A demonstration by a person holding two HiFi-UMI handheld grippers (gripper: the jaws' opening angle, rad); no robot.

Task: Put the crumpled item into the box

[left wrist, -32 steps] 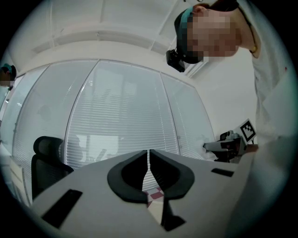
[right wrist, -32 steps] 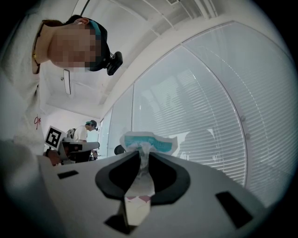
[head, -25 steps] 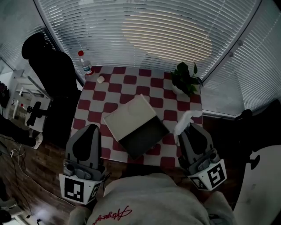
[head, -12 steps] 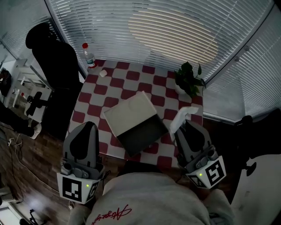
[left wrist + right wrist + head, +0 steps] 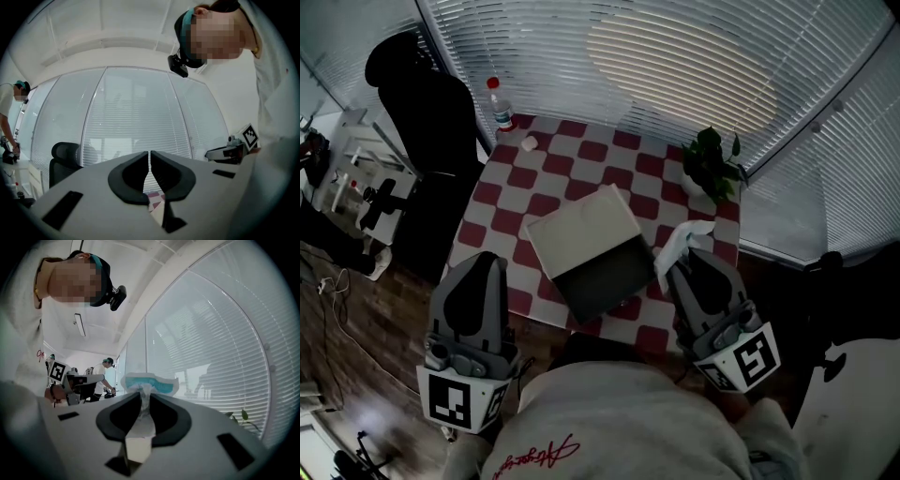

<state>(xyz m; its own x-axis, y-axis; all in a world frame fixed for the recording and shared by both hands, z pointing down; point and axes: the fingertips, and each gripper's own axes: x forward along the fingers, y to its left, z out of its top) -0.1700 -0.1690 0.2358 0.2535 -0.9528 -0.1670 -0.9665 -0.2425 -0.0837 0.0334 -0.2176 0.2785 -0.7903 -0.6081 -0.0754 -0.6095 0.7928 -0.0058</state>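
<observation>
Near your right side, your right gripper (image 5: 673, 274) pinches the crumpled item (image 5: 684, 238), a pale, wrinkled wad that looks like paper or tissue. In the right gripper view the jaws stand partly apart and are closed on the wad's narrow lower part. Its wider top, white with a light blue patch, fans out above the jaw tips (image 5: 149, 383). Seen from the head view, the item sits just right of the box (image 5: 607, 279), level with its far right corner and not inside it.

The box rests near the middle of a worktop (image 5: 546, 178) covered in red and white checks. It lies open, with a dark inside toward you and a pale lid (image 5: 584, 228) laid back on the far left side. Nothing shows inside it.

Your left gripper (image 5: 484, 264) is at the near left corner of the worktop, well apart from the box. In the left gripper view its jaws are pressed together, with only a thin slit between the tips and nothing in it.

On the far right corner of the worktop stands a small green plant (image 5: 712, 167). A clear bottle (image 5: 501, 105) with a red cap stands at the far left corner, and a small white object (image 5: 529, 143) lies just beside it. Left of the worktop is a black chair (image 5: 427, 122), and window blinds (image 5: 656, 56) run behind it all.
</observation>
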